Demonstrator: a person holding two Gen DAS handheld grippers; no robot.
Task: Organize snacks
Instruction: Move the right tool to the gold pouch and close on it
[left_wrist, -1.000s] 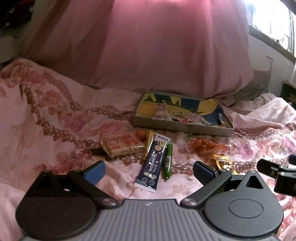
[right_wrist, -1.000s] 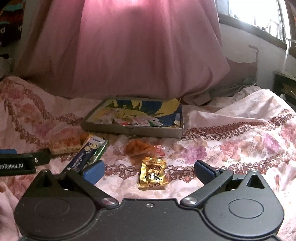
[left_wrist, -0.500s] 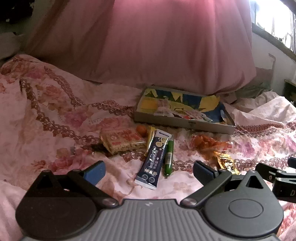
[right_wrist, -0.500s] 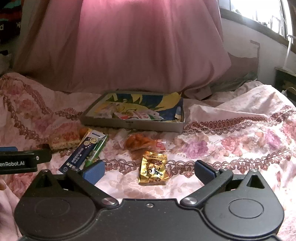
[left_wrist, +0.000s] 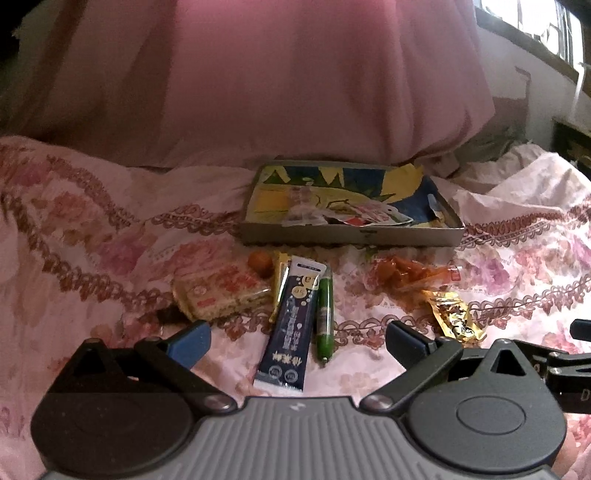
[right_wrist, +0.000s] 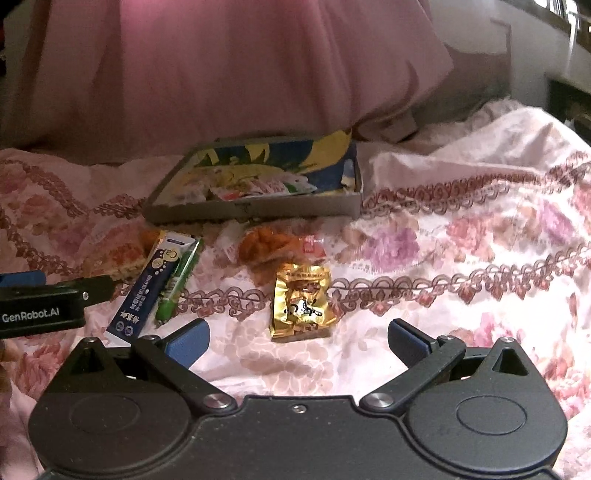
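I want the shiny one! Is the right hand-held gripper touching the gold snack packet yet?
Apart. In the right wrist view the right hand-held gripper is open, and the floral bedspread shows between its blue fingertips and the gold snack packet.

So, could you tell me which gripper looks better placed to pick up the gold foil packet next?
Probably the right gripper: the gold foil packet lies just ahead between its open fingers. From the left gripper it sits off to the side; the dark blue sachet lies ahead instead.
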